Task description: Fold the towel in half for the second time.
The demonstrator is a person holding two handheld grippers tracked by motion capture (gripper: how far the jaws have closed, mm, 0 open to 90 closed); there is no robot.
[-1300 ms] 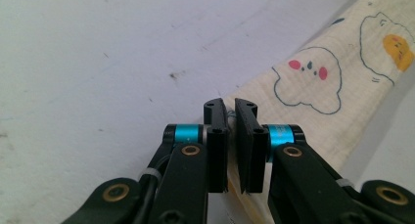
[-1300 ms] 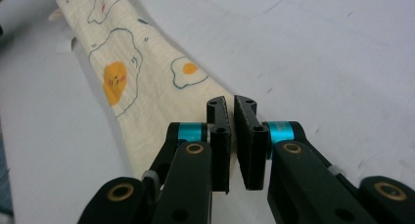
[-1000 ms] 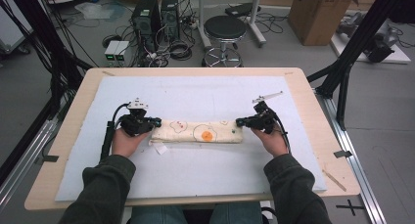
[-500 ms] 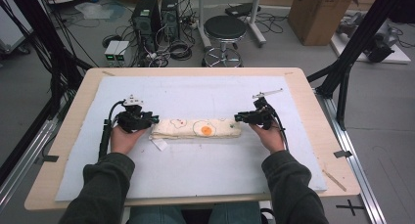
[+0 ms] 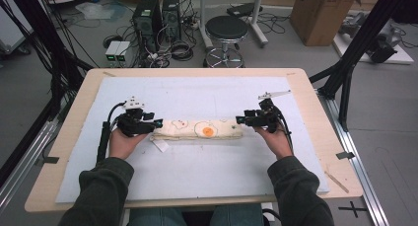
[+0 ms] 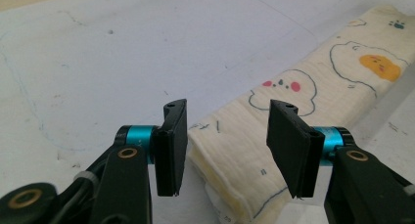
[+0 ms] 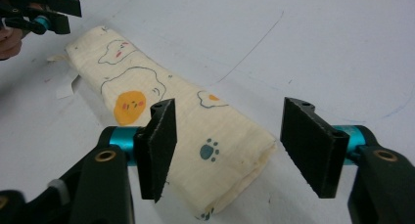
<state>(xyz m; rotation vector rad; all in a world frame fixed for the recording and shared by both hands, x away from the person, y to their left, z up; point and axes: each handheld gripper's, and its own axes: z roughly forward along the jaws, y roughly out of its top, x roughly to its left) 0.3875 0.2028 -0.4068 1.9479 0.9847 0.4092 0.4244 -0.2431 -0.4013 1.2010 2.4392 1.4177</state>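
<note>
Cream folded cloth (image 5: pixel 197 130) lies between our left tongs (image 6: pixel 222 138) and right tongs (image 7: pixel 230 143), both open, empty; next, close on each end.

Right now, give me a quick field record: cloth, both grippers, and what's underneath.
cloth: folded cloth with fried-egg print, lying as a long strip across the white mat
left gripper: left gripper open, jaws either side of the strip's left end, not closed on it
right gripper: right gripper open at the strip's right end, cloth between the jaws
label: small white tag sticking out near the left end
surface: mat on a wooden table
</note>
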